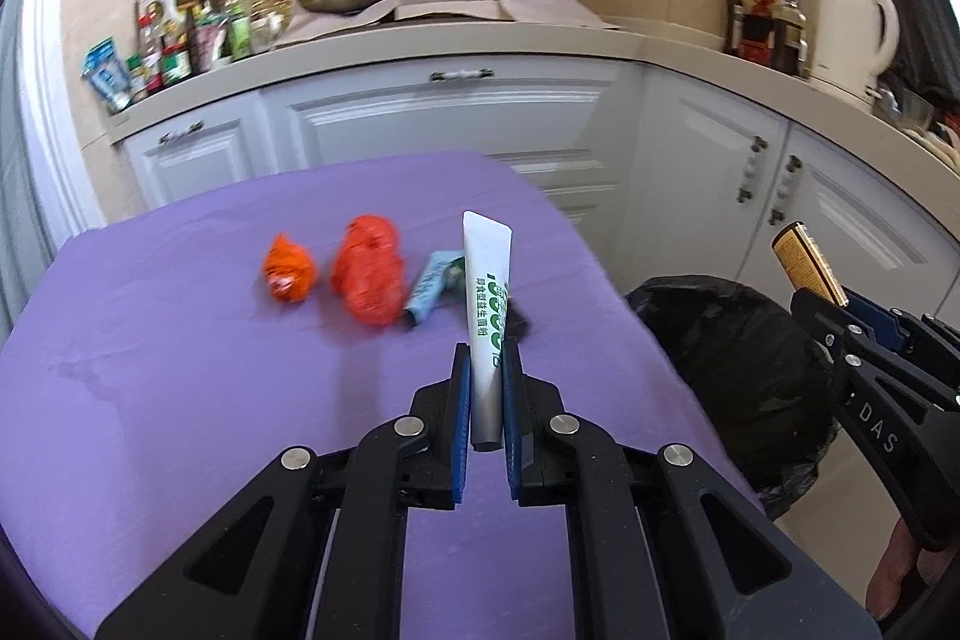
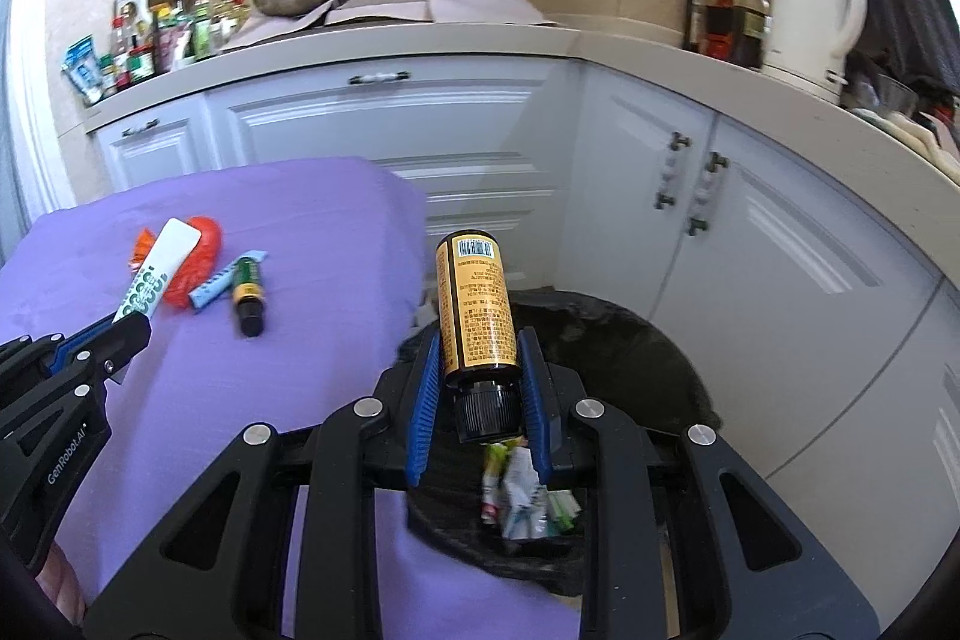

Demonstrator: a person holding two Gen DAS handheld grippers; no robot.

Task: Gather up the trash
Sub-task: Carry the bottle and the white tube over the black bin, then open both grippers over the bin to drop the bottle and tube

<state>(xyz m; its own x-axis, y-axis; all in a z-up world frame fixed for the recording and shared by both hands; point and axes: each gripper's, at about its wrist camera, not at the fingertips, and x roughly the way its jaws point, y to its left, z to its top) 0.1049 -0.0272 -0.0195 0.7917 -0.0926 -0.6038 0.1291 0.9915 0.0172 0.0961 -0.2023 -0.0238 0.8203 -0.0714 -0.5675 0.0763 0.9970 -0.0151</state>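
Sachet feels light and floppy in my left gripper, pinched low; right gripper clamps the stiff, smooth yellow bottle near its cap.

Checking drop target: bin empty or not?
Not empty: crumpled wrappers lie inside the black-bagged trash bin, seen below the right jaws.

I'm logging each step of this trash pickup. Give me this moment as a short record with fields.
left gripper: shut on white sachet
right gripper: shut on amber bottle, above the bin
bin: black-lined trash bin beside the table, wrappers inside
left on purple tablecloth: two orange wrappers, blue packet, small dark bottle
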